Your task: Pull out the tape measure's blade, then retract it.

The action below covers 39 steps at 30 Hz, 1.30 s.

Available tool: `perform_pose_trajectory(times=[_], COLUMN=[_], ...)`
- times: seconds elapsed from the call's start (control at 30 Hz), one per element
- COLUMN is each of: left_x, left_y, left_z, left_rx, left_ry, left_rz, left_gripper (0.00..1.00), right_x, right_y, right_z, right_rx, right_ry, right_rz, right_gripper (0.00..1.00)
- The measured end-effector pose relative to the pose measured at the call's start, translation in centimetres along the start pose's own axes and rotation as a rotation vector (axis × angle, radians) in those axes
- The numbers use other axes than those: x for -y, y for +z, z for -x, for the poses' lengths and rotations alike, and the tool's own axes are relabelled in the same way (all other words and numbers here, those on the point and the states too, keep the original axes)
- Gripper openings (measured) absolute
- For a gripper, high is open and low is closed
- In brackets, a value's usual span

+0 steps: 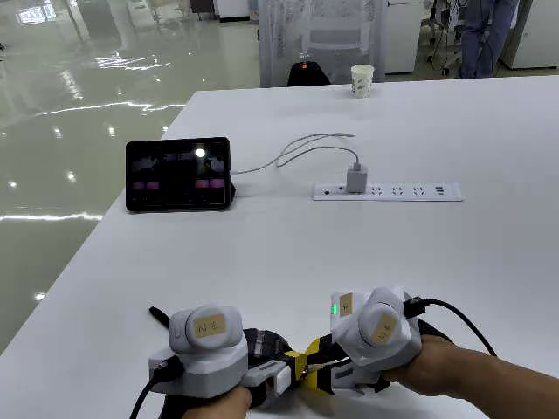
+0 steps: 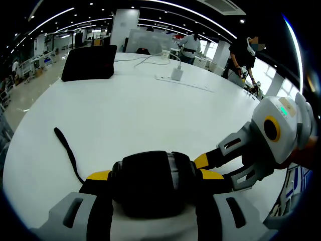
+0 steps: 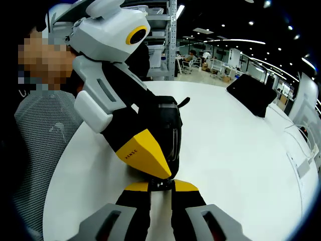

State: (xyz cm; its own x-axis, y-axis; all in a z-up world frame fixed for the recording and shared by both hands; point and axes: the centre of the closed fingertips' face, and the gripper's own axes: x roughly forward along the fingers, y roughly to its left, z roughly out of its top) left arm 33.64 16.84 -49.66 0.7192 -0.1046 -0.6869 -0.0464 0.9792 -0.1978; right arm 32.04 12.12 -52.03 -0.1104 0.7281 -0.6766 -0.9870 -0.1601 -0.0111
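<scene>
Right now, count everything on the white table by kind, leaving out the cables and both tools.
tablet: 1
power strip: 1
charger plug: 1
paper cup: 1
tape measure: 1
Total: 5

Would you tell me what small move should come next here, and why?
Probably draw the right gripper straight away from the tape measure. The left gripper clamps its black case, the right gripper's jaws seem pinched on the blade tip at the case, and no blade is out yet.
</scene>
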Motion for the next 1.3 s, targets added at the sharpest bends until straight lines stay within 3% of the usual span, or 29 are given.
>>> perform_pose_trajectory(times=[0.43,0.53,0.7,1.3], left_x=[0.0,0.1,0.1,-0.4], left_y=[0.0,0.2,0.2,-0.2], left_z=[-0.1,0.0,0.0,0.8], left_rx=[-0.009,-0.005,-0.014,-0.020], left_ry=[0.001,0.001,-0.004,-0.012], left_rz=[-0.004,-0.037,-0.036,-0.042], left_gripper=[0.63,0.63,0.63,0.66], right_x=[-0.1,0.0,0.1,0.2], right_y=[-0.1,-0.1,-0.1,0.0], right_z=[-0.1,-0.1,-0.1,0.9], right_rx=[-0.019,-0.023,-0.030,-0.026], right_ry=[0.001,-0.001,-0.008,-0.042], right_rz=[-0.004,-0.002,0.001,-0.008], right_gripper=[0.12,0.13,0.15,0.22])
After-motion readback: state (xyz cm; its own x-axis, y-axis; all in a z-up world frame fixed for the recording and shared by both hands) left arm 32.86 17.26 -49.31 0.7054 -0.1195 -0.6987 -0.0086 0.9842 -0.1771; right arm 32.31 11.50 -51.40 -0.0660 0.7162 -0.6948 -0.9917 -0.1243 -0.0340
